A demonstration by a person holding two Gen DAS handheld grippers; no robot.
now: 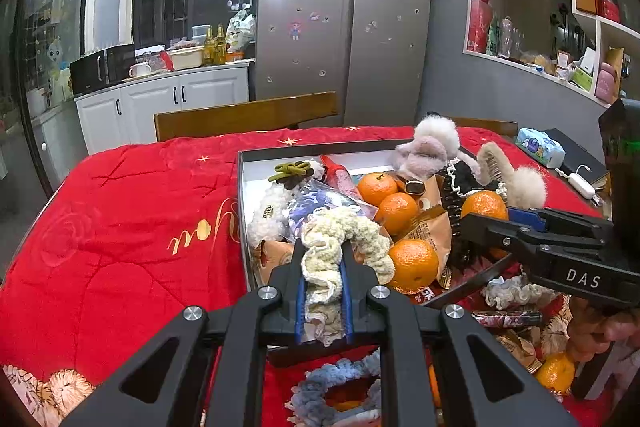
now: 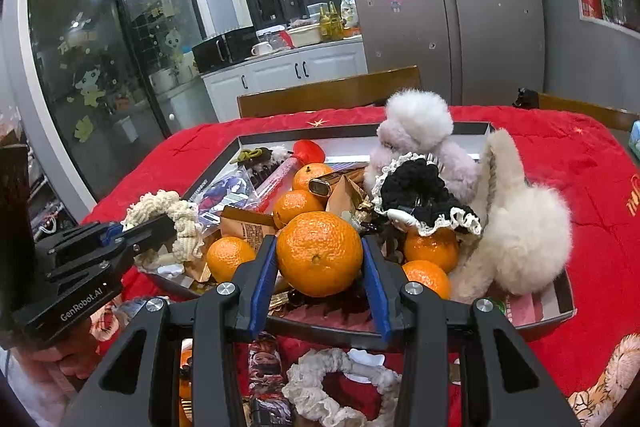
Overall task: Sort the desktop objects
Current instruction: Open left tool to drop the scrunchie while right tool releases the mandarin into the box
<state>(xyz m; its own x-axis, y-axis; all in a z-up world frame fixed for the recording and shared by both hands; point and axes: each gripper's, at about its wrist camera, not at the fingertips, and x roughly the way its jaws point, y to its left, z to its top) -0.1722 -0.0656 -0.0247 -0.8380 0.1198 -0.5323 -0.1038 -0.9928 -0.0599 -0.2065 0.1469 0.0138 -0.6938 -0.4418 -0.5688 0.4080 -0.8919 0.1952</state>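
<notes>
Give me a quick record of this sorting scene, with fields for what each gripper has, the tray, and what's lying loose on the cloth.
left gripper: shut on the cream scrunchie
right gripper: shut on an orange, held above the tray
tray: open box piled with oranges, snack packets, fluffy hair clips, black lace-trimmed scrunchie
surface: red tablecloth
loose on cloth, near side: blue-grey scrunchie, frilly white scrunchie, another orange
</notes>
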